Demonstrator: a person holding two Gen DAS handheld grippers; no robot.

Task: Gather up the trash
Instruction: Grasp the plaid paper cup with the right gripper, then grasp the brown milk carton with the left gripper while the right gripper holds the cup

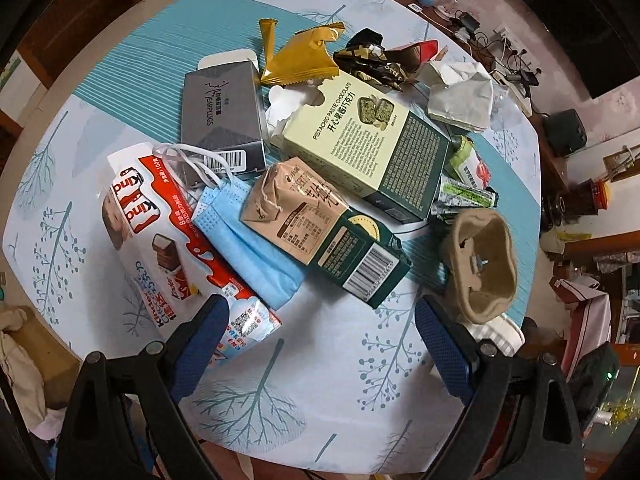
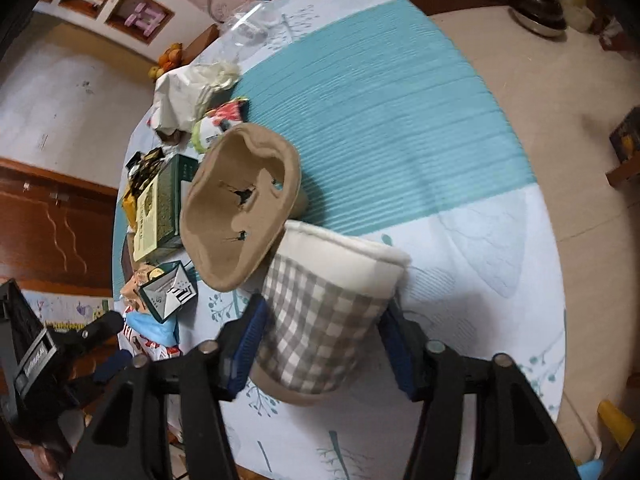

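the trash lies heaped on a round table (image 1: pixel 340 380) under a white cloth with blue tree prints and a teal ribbed band. readable writing: a red-and-white kinder bag (image 1: pixel 168 248) shows "kinder" and "100", seen upside down; a grey box (image 1: pixel 222 114) reads "earplugs" and carries a barcode; a pale green and dark green box (image 1: pixel 360 140) reads "pistachio paste chocolate" with chinese characters beside it. a brown carton (image 1: pixel 320 228) has chinese print, a nutrition table and a barcode on its dark green end; the small text is too fine to read. a blue mask (image 1: pixel 248 248) lies between the kinder bag and the carton, its loops over the grey box. further back lie a gold wrapper (image 1: pixel 300 56), a dark crumpled wrapper (image 1: pixel 372 60) and white tissue (image 1: pixel 460 96). a green sachet (image 1: pixel 464 196) sits beside the chocolate box.

the left gripper (image 1: pixel 320 336) hangs over bare cloth with its jaws spread wide and nothing between them; its left finger overlaps the kinder bag's corner in view, contact unclear.

a moulded pulp tray (image 2: pixel 240 208) stands tilted, leaning at the rim of a checked cup (image 2: pixel 320 320). the cup, grey-and-white plaid with a white rim, stands on the cloth between the fingers of the right gripper (image 2: pixel 324 344). the left pad (image 2: pixel 248 344) looks to touch its side; the right pad (image 2: pixel 396 352) is at or just off the wall, so a firm grip cannot be told. the tray crowds the cup's rim on the left.
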